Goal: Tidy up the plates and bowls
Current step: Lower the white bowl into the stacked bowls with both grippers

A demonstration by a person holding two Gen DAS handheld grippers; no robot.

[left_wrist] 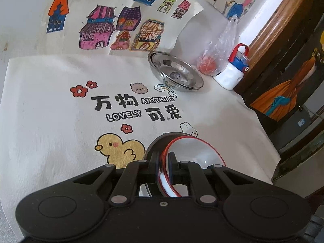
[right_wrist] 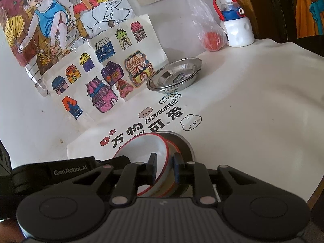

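- The left gripper is pinching the red-rimmed white bowl by its rim, one finger inside and one outside, pads pressed onto the thin wall; that edge grip seems the only practical hold on something so wide and shallow.
- The bowl sits low over the printed tablecloth, near its front, with a grey metal dish under it, so the two look nested or about to be.
- The right gripper straddles the same bowl's rim from the other side, but its fingers stand slightly apart with daylight between pad and wall; I judge it is not clamping, more steadying or letting go.
- Two steel plates are stacked at the back of the cloth, close to the wall with the house drawings, which reads as the collecting spot for dishes.
- Just beside them are a plastic bag with something orange and a white bottle with a red handle, so any placement there needs care on that side.
- My guess: the bowl set belongs with that back stack, not yet joined.
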